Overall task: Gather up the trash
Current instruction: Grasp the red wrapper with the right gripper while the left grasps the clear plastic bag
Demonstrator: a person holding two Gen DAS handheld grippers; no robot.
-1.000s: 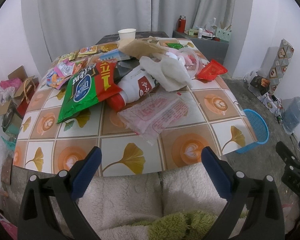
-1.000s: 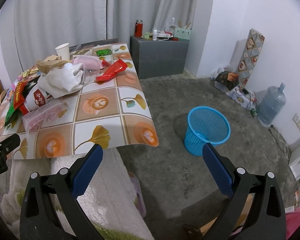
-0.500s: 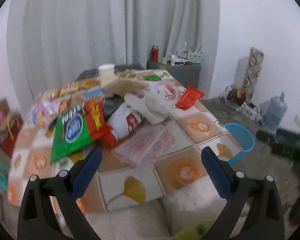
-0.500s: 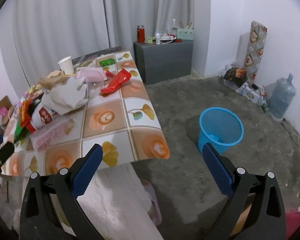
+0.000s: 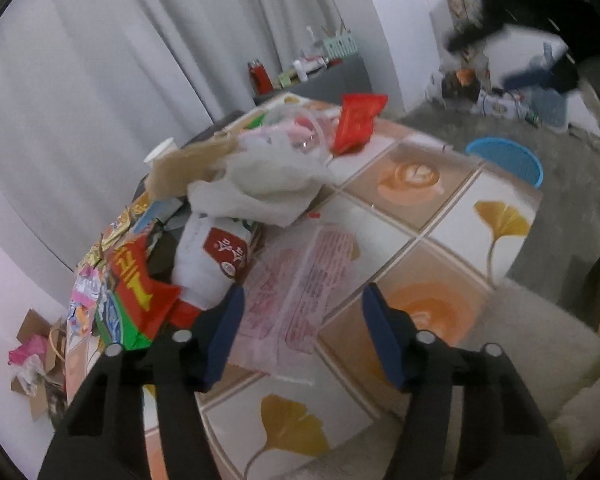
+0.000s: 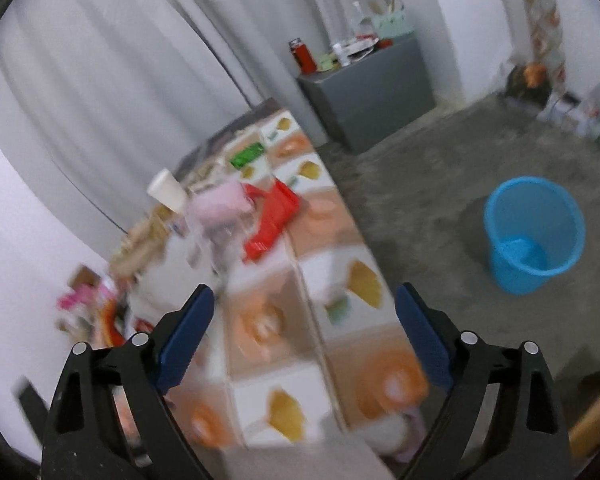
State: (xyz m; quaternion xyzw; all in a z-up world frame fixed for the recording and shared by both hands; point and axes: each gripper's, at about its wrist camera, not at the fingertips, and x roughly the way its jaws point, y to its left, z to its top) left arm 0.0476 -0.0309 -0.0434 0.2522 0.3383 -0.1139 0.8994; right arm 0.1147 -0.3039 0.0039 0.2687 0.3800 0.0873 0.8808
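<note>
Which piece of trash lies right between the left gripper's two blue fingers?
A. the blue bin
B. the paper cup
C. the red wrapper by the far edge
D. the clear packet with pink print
D: in the left wrist view the clear packet lies flat on the table right between the open left gripper, while the cup and red wrapper sit far back.

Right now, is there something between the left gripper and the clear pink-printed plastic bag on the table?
Nothing visible stands between them. The left gripper is open, and the plastic bag lies flat on the table straight ahead of its fingers. A white bottle lies close on the bag's left side, but it is not in the path.
</note>
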